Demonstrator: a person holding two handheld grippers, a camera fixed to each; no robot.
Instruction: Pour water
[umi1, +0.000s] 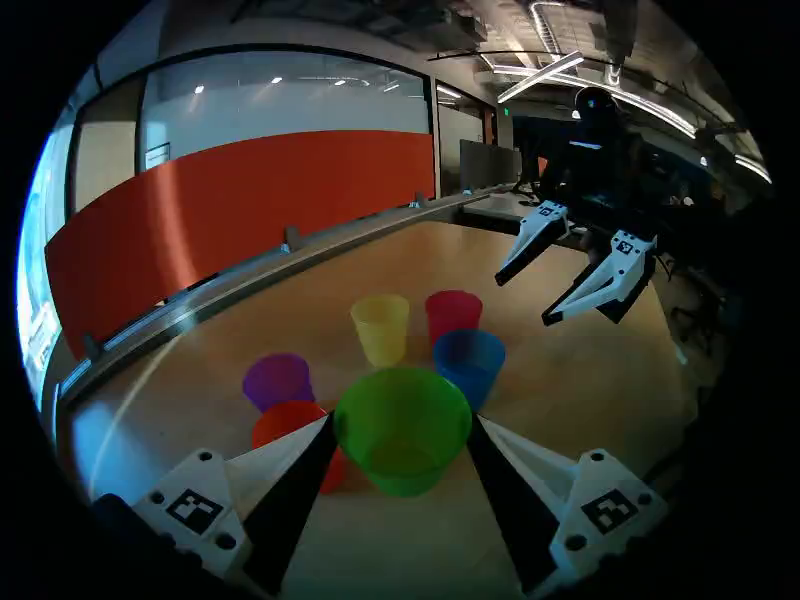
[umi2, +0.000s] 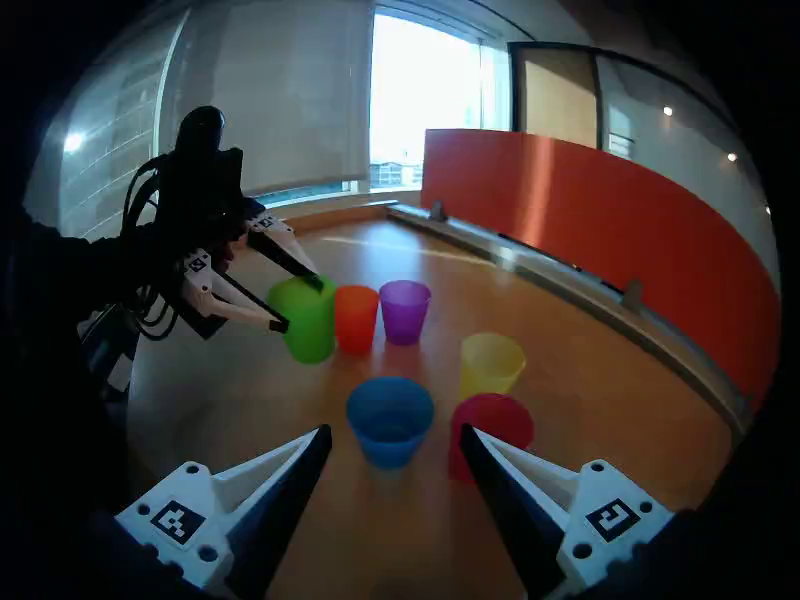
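Observation:
Several plastic cups stand clustered on a wooden table (umi1: 590, 390). My left gripper (umi1: 400, 425) is shut on the green cup (umi1: 402, 440), one finger on each side of it. In the right gripper view the same gripper (umi2: 300, 303) clasps the green cup (umi2: 308, 330) near its rim. Beside it are an orange cup (umi2: 355, 315) and a purple cup (umi2: 404, 308). A blue cup (umi2: 390, 418) stands just ahead of my right gripper (umi2: 393, 435), which is open with nothing held. A red cup (umi2: 495, 425) and a yellow cup (umi2: 490, 362) sit to its right.
An orange wall panel (umi1: 250, 200) and a metal rail (umi1: 300, 250) run along the table's far edge. A person's dark sleeve (umi2: 90, 270) and cables hang behind the left gripper. Bare tabletop lies to the right of the cups in the left gripper view.

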